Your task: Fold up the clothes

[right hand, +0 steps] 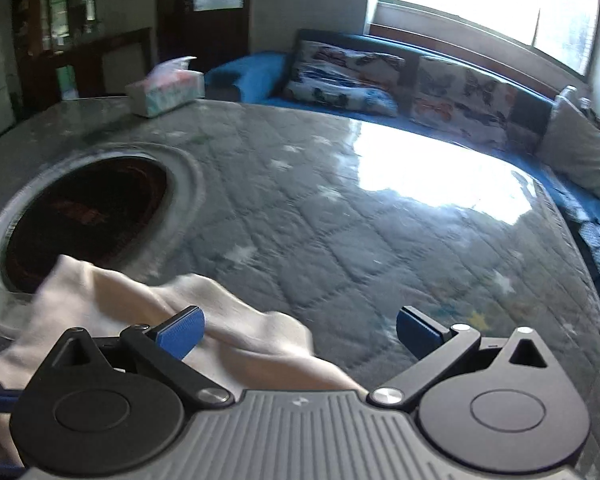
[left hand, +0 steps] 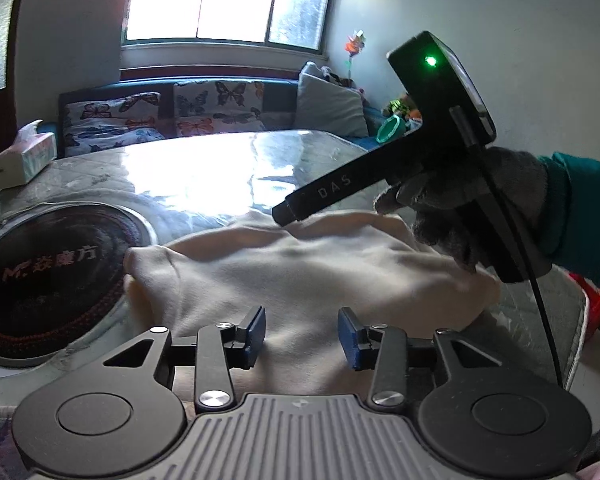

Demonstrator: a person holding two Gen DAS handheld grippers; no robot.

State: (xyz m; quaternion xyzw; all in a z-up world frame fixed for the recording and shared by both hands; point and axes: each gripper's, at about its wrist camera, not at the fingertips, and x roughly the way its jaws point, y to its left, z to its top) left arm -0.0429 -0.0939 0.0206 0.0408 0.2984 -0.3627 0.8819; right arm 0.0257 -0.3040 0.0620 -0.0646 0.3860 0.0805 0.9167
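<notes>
On the quilted, glass-topped table (right hand: 320, 208), beside its dark round well (right hand: 88, 216), my cream garment (left hand: 300, 268) lies soft and rumpled. My left gripper (left hand: 302, 338) hangs released over it; my right gripper (right hand: 300, 332) gapes wide at its edge, bare tabletop beyond.

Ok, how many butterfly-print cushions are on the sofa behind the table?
2: the left butterfly cushion and the right butterfly cushion stand side by side against the sofa back. Others may be hidden.
</notes>
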